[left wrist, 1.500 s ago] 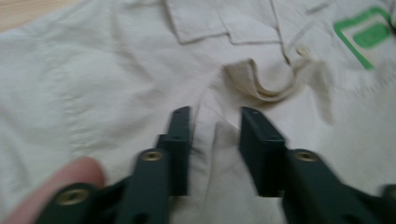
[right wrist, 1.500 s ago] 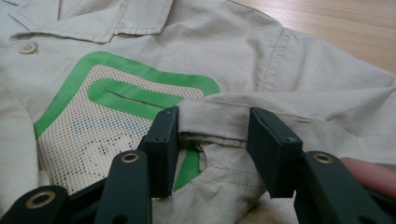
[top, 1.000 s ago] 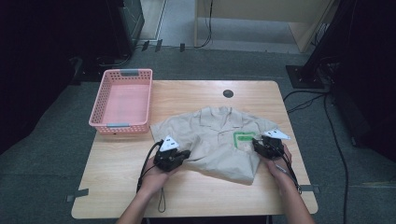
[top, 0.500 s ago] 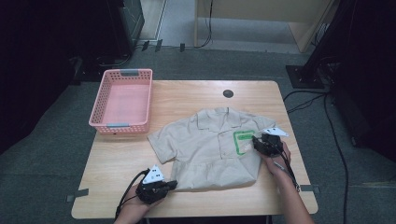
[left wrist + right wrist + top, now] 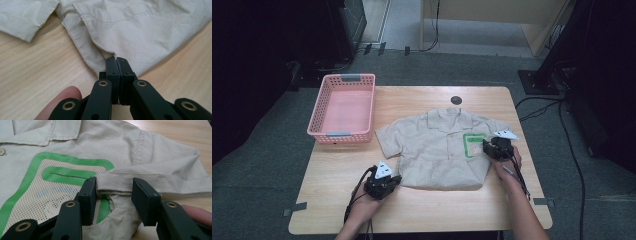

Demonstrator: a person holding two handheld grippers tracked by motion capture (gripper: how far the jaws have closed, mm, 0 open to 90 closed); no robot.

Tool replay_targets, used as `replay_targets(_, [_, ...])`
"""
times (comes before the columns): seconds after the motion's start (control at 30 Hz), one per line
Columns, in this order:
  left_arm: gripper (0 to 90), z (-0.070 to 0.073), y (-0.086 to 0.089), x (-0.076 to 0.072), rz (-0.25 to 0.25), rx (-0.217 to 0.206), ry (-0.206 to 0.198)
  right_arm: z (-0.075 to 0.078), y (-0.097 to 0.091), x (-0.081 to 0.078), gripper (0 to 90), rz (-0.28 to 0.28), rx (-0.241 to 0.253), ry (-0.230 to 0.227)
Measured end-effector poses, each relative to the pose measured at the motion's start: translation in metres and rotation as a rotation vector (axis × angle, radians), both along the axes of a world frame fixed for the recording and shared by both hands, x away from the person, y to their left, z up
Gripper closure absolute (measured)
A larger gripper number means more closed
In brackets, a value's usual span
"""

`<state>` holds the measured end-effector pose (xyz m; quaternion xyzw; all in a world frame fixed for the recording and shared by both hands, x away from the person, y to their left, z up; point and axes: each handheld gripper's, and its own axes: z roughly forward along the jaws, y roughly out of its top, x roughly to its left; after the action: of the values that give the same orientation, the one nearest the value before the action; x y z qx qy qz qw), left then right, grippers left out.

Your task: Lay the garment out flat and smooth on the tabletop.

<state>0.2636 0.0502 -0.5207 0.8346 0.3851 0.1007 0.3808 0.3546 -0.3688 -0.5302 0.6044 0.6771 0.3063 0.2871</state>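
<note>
A beige short-sleeved shirt lies front up on the wooden table, collar toward the far edge. My left gripper is at its lower left corner. In the left gripper view the left gripper is shut on the hem of the shirt, which puckers at the tips. My right gripper is at the shirt's right side by the green-bordered mesh pocket. In the right gripper view the right gripper holds a raised fold of the shirt between its jaws, beside the pocket.
A pink plastic basket stands at the table's left far corner, just left of the shirt's sleeve. A small black round hole sits near the far edge. Bare wood runs along the near edge. Cables trail over the floor behind.
My left gripper has moved toward the near edge with the hem in it, and the shirt, folded up before, now lies spread out longer. The right gripper has stayed put.
</note>
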Motion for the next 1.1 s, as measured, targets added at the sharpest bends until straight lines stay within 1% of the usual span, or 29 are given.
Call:
replay_targets(0.1, [89.8,-0.005,0.002,0.002,0.023,-0.046,-0.019,0.000,0.001,0.008,56.0,-0.012,-0.005,-0.001])
replay_targets(0.13, [89.8,-0.005,0.003,0.002,0.028,-0.051,-0.022,0.000,0.001,0.011,56.0,-0.014,-0.004,0.002])
replay_targets(0.2, [89.8,-0.006,0.001,0.000,0.031,-0.041,-0.045,0.001,0.000,0.016,56.0,-0.009,-0.005,0.011])
replay_targets(0.27, [89.8,-0.006,-0.001,-0.002,0.034,-0.025,-0.069,0.003,0.000,0.021,55.8,-0.013,-0.001,0.033])
replay_targets(0.3, [89.7,-0.007,-0.001,-0.002,0.034,-0.023,-0.071,0.004,0.000,0.022,55.6,-0.010,-0.005,0.044])
replay_targets(0.37, [89.7,-0.007,0.000,-0.002,0.037,-0.035,-0.065,0.007,0.001,0.025,54.5,-0.008,-0.011,0.069])
replay_targets(0.4, [89.7,-0.007,0.000,-0.001,0.038,-0.039,-0.061,0.008,0.001,0.024,54.1,-0.008,-0.022,0.068])
replay_targets(0.43, [89.8,-0.007,0.000,-0.001,0.038,-0.041,-0.060,0.009,0.002,0.022,54.1,-0.009,-0.021,0.058])
replay_targets(0.53, [89.7,-0.007,0.000,-0.001,0.038,-0.042,-0.060,0.016,0.002,0.013,54.0,-0.008,0.017,0.015])
replay_targets(0.67, [89.7,-0.007,0.001,-0.001,0.040,-0.046,-0.058,0.030,0.005,0.000,53.0,0.020,0.017,-0.023])
replay_targets(0.77, [89.7,-0.007,0.001,-0.001,0.040,-0.045,-0.058,0.039,0.010,-0.010,52.1,0.077,0.047,-0.025])
replay_targets(0.83, [89.7,-0.007,0.001,-0.001,0.041,-0.047,-0.056,0.043,0.016,-0.016,51.2,0.137,0.071,-0.008])
replay_targets(0.93, [89.6,-0.007,0.001,-0.001,0.043,-0.048,-0.055,0.045,0.027,-0.027,50.2,0.225,0.109,0.036])
replay_targets(0.97, [89.6,-0.007,0.001,-0.001,0.043,-0.049,-0.055,0.044,0.031,-0.030,50.1,0.249,0.128,0.051])
replay_targets(1.07, [89.6,-0.007,0.001,-0.001,0.043,-0.049,-0.055,0.042,0.037,-0.038,48.8,0.299,0.199,0.108])
replay_targets(1.1, [89.6,-0.007,0.001,-0.001,0.043,-0.049,-0.055,0.041,0.038,-0.041,47.9,0.320,0.235,0.125])
